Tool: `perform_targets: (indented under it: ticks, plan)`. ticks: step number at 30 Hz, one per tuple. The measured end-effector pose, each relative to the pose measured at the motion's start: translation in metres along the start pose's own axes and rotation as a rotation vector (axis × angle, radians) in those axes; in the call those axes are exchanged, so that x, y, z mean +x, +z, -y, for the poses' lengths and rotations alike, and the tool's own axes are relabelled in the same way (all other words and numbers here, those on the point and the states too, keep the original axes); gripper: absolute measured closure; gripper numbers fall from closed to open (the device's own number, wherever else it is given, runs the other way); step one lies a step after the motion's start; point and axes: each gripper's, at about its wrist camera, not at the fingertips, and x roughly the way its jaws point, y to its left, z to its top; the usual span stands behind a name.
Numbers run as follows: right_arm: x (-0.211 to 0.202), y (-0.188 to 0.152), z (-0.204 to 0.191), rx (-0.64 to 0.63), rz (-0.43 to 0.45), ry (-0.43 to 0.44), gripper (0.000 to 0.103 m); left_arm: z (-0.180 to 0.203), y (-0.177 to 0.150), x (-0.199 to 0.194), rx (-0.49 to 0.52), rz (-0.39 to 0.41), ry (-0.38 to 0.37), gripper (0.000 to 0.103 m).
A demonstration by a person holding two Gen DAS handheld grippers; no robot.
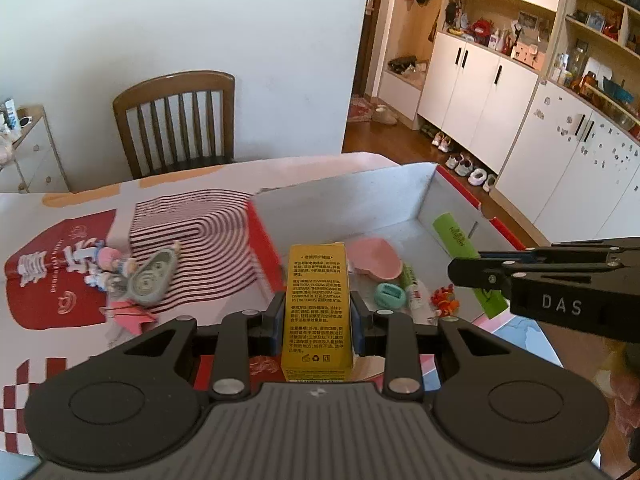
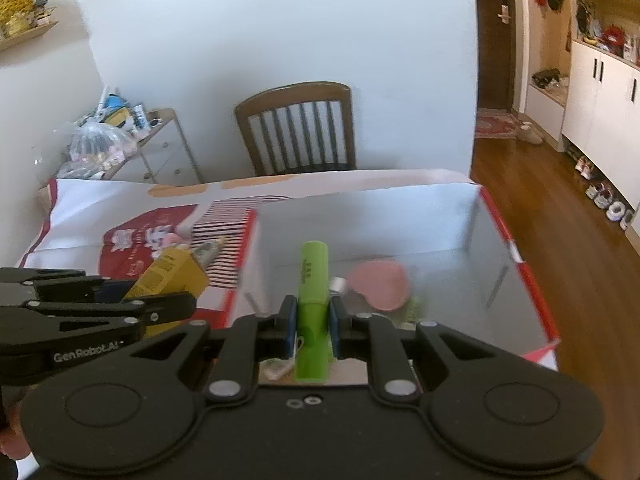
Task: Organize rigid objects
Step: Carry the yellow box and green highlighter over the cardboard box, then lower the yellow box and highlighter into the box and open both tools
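Note:
My left gripper (image 1: 317, 312) is shut on a tall yellow carton (image 1: 317, 312) with printed text, held upright over the near edge of a grey box with a red rim (image 1: 460, 190). My right gripper (image 2: 313, 326) is shut on a green highlighter (image 2: 313, 280), held above the same box (image 2: 496, 220). In the left wrist view the right gripper (image 1: 456, 270) reaches in from the right with the highlighter (image 1: 454, 232). In the right wrist view the left gripper (image 2: 192, 304) shows at the left with the carton (image 2: 172, 272). Inside the box lie a pink dish (image 1: 374, 258), a teal item (image 1: 390, 295) and a small tube (image 1: 412, 286).
On the patterned tablecloth (image 1: 60, 280) left of the box lie small figurines (image 1: 108, 264), a grey-green oval object (image 1: 154, 276) and a pink clip (image 1: 128, 312). A wooden chair (image 1: 176, 120) stands behind the table. White cabinets (image 1: 500, 88) and shoes line the right wall.

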Motion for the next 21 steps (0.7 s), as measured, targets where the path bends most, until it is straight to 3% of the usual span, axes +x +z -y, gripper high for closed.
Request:
perform_targets:
  ticks: [11,21]
  plan:
    - [0.021,0.005,0.074,0.018,-0.017,-0.048,0.088,0.048,0.011,0.058,0.020,-0.073,0.027,0.072]
    - [0.071,0.010,0.099,-0.024,-0.109,-0.052,0.088,0.072,0.016,0.120,0.022,-0.177,0.028,0.072]
